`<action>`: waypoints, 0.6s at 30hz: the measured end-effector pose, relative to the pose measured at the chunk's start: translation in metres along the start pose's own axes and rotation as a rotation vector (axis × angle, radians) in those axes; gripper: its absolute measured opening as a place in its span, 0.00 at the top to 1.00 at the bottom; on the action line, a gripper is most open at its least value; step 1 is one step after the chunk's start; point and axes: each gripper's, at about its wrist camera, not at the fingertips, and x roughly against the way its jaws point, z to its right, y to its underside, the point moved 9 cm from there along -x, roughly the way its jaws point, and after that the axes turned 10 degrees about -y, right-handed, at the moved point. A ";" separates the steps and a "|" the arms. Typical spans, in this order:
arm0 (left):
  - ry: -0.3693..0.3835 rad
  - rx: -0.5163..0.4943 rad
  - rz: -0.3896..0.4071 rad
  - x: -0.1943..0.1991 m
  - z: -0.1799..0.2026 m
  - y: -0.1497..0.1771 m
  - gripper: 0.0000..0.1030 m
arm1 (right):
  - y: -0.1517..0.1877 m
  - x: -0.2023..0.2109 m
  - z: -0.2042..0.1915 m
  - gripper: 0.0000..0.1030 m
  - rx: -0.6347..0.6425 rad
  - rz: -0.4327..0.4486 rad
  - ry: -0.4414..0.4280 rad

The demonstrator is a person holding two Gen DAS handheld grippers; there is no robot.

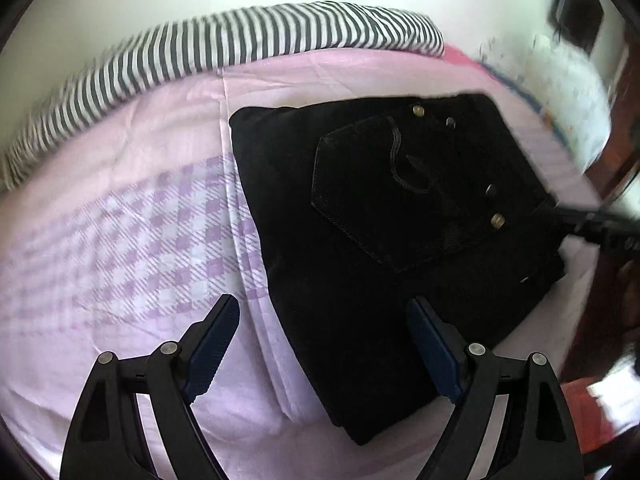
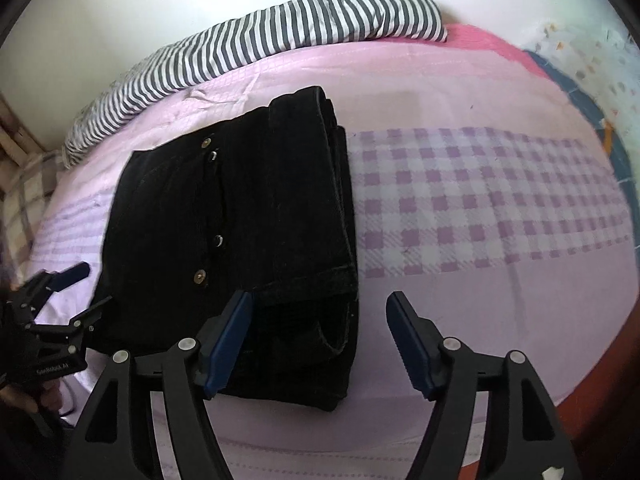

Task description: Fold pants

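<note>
Black pants [image 2: 240, 232] lie folded into a compact stack on the pink sheet [image 2: 500, 312] of the bed, layers visible along the stack's edge in the right wrist view; the back pocket [image 1: 384, 196] faces up, with brass and dark rivets [image 1: 497, 221] showing beside it. A lilac checked band [image 2: 480, 200] in the sheet runs out from under the pants on one side. Beyond the pants, along the wall, sits a long grey-and-white striped bolster [image 2: 280, 36], well apart from the stack. Left gripper [image 1: 322, 344] hangs above the near corner of the pants, fingers spread wide, nothing between the blue pads [image 1: 212, 348]; one finger over the bare sheet, the other over the black cloth. Whether it touches the cloth, cannot tell. The same gripper shows in the right wrist view at the pants' far-left edge, fingers apart. Right gripper [image 2: 318, 340] hangs over the opposite end of the pants, also spread wide and holding nothing; its left pad [image 2: 228, 344] is over the lower layers of the stack, the other over the sheet just beside the pants. Left wrist view is motion-blurred toward its edges.
</note>
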 end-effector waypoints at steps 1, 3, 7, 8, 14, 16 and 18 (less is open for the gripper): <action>0.044 0.038 -0.009 0.001 -0.005 -0.002 0.17 | -0.001 -0.001 0.002 0.35 -0.028 -0.004 -0.066; 0.108 0.106 -0.015 0.002 -0.016 -0.007 0.17 | -0.001 -0.004 0.004 0.35 -0.079 -0.024 -0.188; 0.295 0.230 -0.076 -0.005 -0.028 -0.014 0.17 | 0.000 -0.007 0.020 0.33 -0.199 -0.055 -0.433; 0.346 0.264 -0.103 -0.008 -0.029 -0.015 0.17 | -0.001 -0.006 0.024 0.33 -0.221 -0.056 -0.468; 0.389 0.351 -0.175 -0.024 -0.034 -0.013 0.19 | 0.000 -0.006 0.040 0.34 -0.248 -0.072 -0.561; 0.393 0.350 -0.179 -0.026 -0.031 -0.017 0.19 | -0.002 -0.006 0.040 0.33 -0.250 -0.079 -0.598; 0.393 0.335 -0.182 -0.030 -0.027 -0.022 0.19 | -0.004 -0.010 0.037 0.35 -0.237 -0.088 -0.619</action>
